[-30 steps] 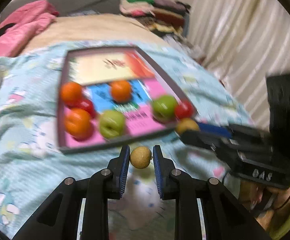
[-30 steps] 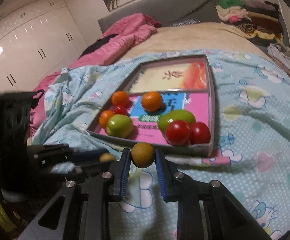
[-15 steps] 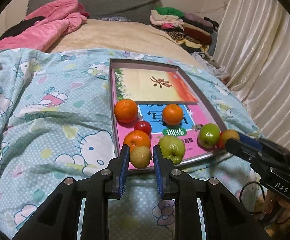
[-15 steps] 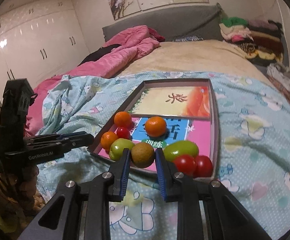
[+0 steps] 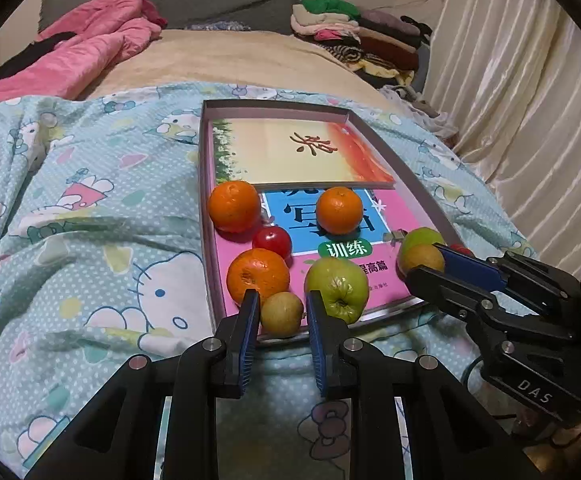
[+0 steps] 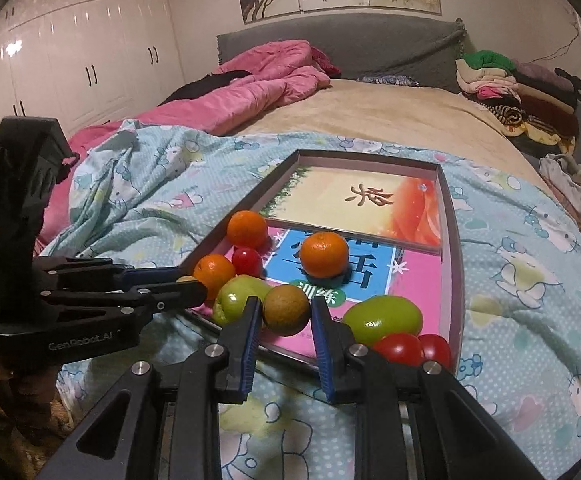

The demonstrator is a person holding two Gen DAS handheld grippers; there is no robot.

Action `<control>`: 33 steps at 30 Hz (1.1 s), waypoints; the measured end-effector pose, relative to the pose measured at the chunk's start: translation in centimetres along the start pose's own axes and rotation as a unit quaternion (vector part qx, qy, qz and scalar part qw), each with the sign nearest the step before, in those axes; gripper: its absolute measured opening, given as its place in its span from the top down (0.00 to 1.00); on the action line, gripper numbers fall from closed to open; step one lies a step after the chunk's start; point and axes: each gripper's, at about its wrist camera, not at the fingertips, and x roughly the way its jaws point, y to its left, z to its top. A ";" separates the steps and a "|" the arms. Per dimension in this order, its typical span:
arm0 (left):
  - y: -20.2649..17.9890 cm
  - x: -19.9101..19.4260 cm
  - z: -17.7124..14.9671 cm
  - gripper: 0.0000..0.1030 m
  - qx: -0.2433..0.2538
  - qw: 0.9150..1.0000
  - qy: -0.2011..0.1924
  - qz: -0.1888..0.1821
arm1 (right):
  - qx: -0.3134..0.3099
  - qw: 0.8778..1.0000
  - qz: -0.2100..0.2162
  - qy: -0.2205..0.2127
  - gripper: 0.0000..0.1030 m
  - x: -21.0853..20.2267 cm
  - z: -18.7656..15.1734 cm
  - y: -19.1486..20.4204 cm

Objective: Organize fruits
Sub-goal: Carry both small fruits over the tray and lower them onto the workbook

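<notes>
Blue cartoon-print bedding point(image 5: 90, 240) covers the bed and carries a shallow tray point(image 5: 204, 208) lined with books, on which oranges point(image 5: 234, 206), green apples point(image 5: 338, 288) and red tomatoes point(image 6: 400, 348) lie scattered. Over the tray's near edge, the left gripper point(image 5: 282, 316) has its fingers closed on a small yellow-brown fruit point(image 5: 281, 314), and the right gripper point(image 6: 286, 312) likewise clamps a darker brown fruit point(image 6: 285, 309)
</notes>
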 end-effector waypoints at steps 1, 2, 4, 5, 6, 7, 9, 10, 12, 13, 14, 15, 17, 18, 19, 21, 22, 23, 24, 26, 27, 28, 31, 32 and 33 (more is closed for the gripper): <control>0.0 0.1 0.0 0.76 0.000 1.000 0.002 0.001 | 0.000 1.000 -0.003 0.003 0.75 0.2 -0.1 -0.1; 0.0 0.3 0.0 0.76 0.001 1.000 0.004 0.002 | 0.002 1.000 -0.003 0.005 0.75 0.4 -0.1 -0.2; -0.1 0.5 0.0 0.76 0.001 1.000 0.007 0.003 | 0.006 1.000 -0.003 0.010 0.75 0.7 -0.3 -0.3; -0.1 0.7 0.1 0.76 0.000 1.000 0.010 0.003 | 0.006 1.000 -0.003 0.011 0.75 0.7 -0.4 -0.4; 0.0 0.8 0.1 0.76 0.000 1.000 0.011 0.003 | 0.006 1.000 -0.004 0.012 0.75 0.9 -0.5 -0.4; -0.1 0.9 0.1 0.76 0.001 1.000 0.011 0.004 | 0.005 1.000 -0.005 0.013 0.75 1.0 -0.5 -0.4; -0.2 0.8 0.1 0.76 0.004 1.000 0.010 0.005 | 0.006 1.000 -0.003 0.016 0.75 1.2 -0.7 -0.4; -0.1 0.9 0.1 0.76 0.003 1.000 0.010 0.005 | 0.006 1.000 -0.004 0.016 0.75 1.2 -0.7 -0.4; -0.1 0.8 0.1 0.76 0.003 1.000 0.010 0.005 | 0.003 1.000 -0.003 0.019 0.75 1.4 -0.8 -0.3; -0.1 0.9 0.1 0.76 0.003 1.000 0.010 0.006 | 0.003 1.000 -0.004 0.021 0.75 1.5 -0.9 -0.3; -0.1 0.9 0.1 0.76 0.004 1.000 0.010 0.006 | 0.002 1.000 -0.003 0.023 0.75 1.6 -0.9 -0.3; -0.1 0.9 0.1 0.76 0.004 1.000 0.010 0.006 | 0.002 1.000 -0.003 0.024 0.75 1.7 -1.0 -0.3; -0.1 0.9 0.1 0.76 0.005 1.000 0.010 0.007 | 0.003 1.000 -0.004 0.024 0.75 1.7 -1.1 -0.3; -0.1 0.9 0.1 0.76 0.005 1.000 0.010 0.007 | 0.005 1.000 -0.004 0.024 0.75 1.8 -1.1 -0.4; -0.1 0.9 0.1 0.76 0.005 1.000 0.010 0.007 | 0.007 1.000 -0.004 0.024 0.75 1.8 -1.1 -0.5; -0.1 0.9 0.2 0.76 0.005 1.000 0.010 0.007 | 0.012 1.000 -0.004 0.024 0.75 1.8 -1.2 -0.7; -0.1 0.9 0.1 0.76 0.005 1.000 0.010 0.007 | 0.015 1.000 -0.004 0.024 0.75 1.8 -1.2 -0.8; -0.1 0.9 0.2 0.76 0.005 1.000 0.010 0.008 | 0.019 1.000 -0.002 0.024 0.75 1.8 -1.2 -1.0; -0.1 0.9 0.1 0.76 0.005 1.000 0.010 0.008 | 0.024 0.999 0.000 0.025 0.75 1.9 -1.2 -1.1; -0.1 1.0 0.2 0.76 0.006 1.000 0.010 0.009 | 0.032 0.999 0.004 0.025 0.75 1.9 -1.2 -1.3; -0.1 1.0 0.1 0.76 0.006 1.000 0.010 0.009 | 0.035 0.999 0.005 0.026 0.75 1.9 -1.2 -1.4; -0.1 1.0 0.1 0.76 0.006 1.000 0.010 0.009 | 0.036 0.999 0.005 0.026 0.75 1.9 -1.2 -1.4; -0.1 1.0 0.1 0.76 0.005 1.000 0.010 0.009 | 0.036 0.999 0.005 0.025 0.75 1.9 -1.2 -1.4; -0.1 1.0 0.1 0.76 0.005 1.000 0.010 0.009 | 0.037 0.999 0.005 0.025 0.75 1.9 -1.2 -1.4; -0.1 1.1 0.2 0.76 0.005 1.000 0.010 0.009 | 0.037 0.999 0.005 0.026 0.75 2.0 -1.2 -1.5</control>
